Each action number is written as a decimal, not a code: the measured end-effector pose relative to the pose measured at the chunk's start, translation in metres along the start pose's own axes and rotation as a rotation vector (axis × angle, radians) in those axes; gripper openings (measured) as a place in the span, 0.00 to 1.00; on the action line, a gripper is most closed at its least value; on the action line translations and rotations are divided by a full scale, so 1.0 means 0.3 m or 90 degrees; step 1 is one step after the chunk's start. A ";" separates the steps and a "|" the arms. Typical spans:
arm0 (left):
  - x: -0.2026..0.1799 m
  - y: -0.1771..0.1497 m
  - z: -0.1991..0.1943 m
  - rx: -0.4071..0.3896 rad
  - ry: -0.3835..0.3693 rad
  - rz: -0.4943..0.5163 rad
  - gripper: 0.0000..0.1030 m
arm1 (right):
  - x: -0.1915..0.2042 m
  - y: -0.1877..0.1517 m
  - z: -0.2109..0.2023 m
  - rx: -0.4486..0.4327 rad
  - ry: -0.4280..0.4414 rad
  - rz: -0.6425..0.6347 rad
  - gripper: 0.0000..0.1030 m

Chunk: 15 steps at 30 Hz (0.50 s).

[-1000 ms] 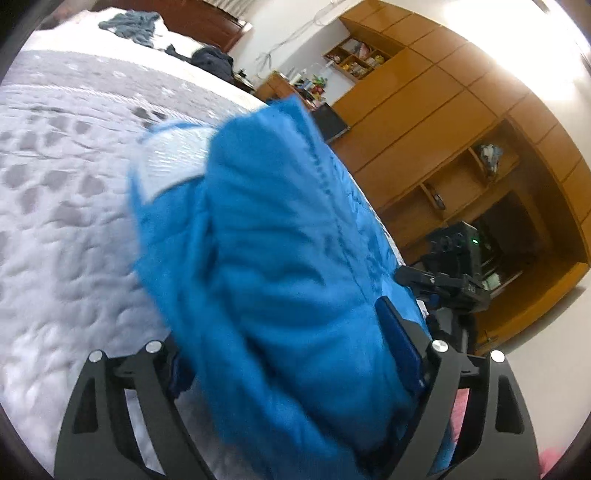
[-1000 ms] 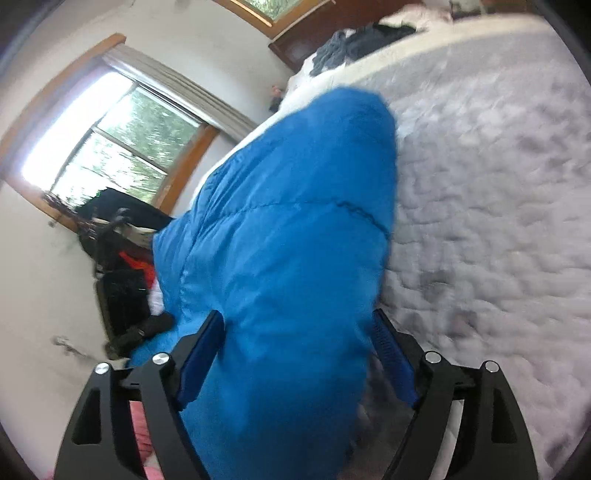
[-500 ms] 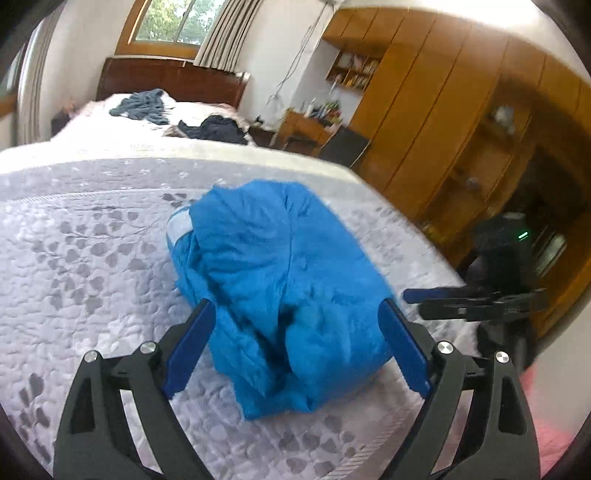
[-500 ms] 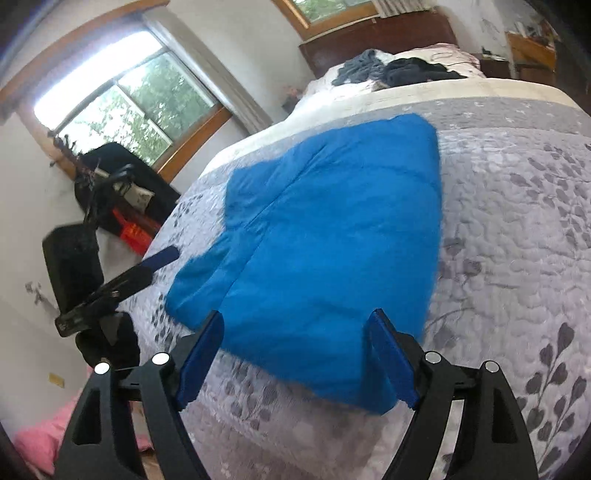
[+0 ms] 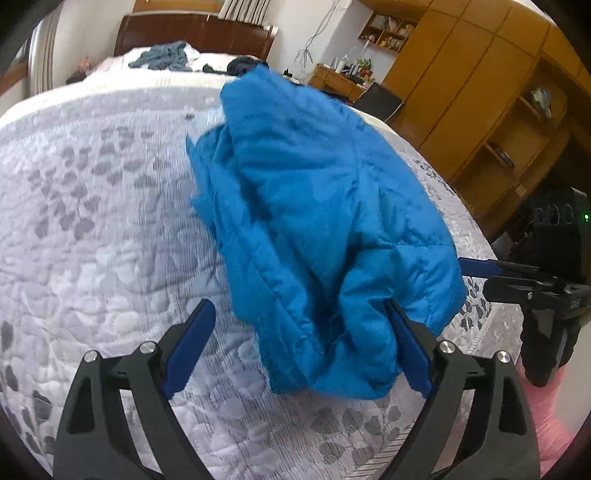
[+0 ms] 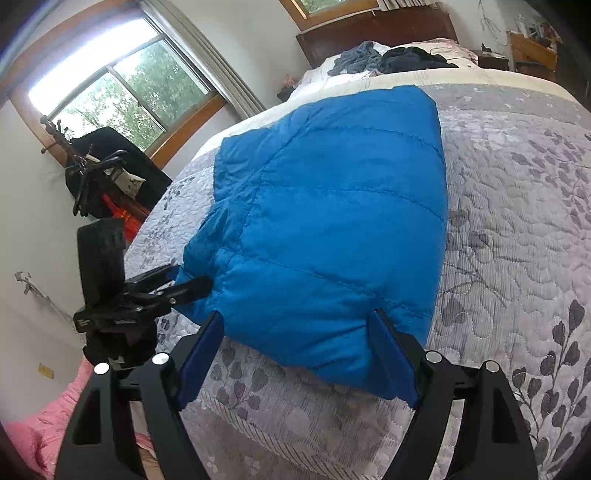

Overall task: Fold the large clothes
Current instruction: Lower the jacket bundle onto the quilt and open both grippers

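The blue quilted jacket (image 6: 332,225) lies folded on the grey leaf-patterned bedspread (image 6: 517,229), near the foot edge of the bed. In the right wrist view its top face is smooth, crossed by stitched seams, with a straight edge on the right and a bunched corner at the near left. In the left wrist view the same jacket (image 5: 317,206) looks rumpled, with loose folds piled at its near end.

The right gripper (image 6: 299,354) has its blue-padded fingers spread wide on either side of the jacket's near edge; they clamp nothing. The left gripper (image 5: 299,347) is likewise spread apart, its right finger against a hanging fold of the jacket and its left finger over bare bedspread (image 5: 92,229). Whether that right finger truly touches the cloth cannot be told.

Each gripper shows in the other's camera: the left one at the jacket's near left corner in the right wrist view, the right one at the far right in the left wrist view.

At the far end of the bed, dark clothes (image 6: 391,59) lie heaped before a wooden headboard (image 6: 376,29). A window (image 6: 122,88) stands to the left, wooden cabinets (image 5: 480,85) to the right.
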<state>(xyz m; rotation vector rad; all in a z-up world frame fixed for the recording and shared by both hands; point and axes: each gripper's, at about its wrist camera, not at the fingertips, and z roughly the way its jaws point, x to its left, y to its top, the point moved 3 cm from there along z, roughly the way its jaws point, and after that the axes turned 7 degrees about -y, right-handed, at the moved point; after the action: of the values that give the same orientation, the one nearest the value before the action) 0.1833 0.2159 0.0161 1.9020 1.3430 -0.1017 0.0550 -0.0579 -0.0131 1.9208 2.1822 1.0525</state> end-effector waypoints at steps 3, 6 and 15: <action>0.012 -0.007 0.008 -0.001 -0.007 -0.009 0.88 | 0.005 -0.008 -0.004 -0.009 -0.008 -0.004 0.80; 0.013 -0.012 -0.013 -0.006 -0.008 -0.023 0.88 | 0.015 -0.020 -0.022 -0.030 -0.021 -0.002 0.83; -0.067 -0.045 -0.149 -0.052 0.065 -0.012 0.92 | 0.034 -0.065 -0.097 -0.074 -0.113 -0.010 0.96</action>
<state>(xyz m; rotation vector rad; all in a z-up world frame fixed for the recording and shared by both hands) 0.1473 0.2305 0.0488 1.8476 1.4111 0.0414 0.0227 -0.0618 0.0032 1.8664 1.9935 0.9427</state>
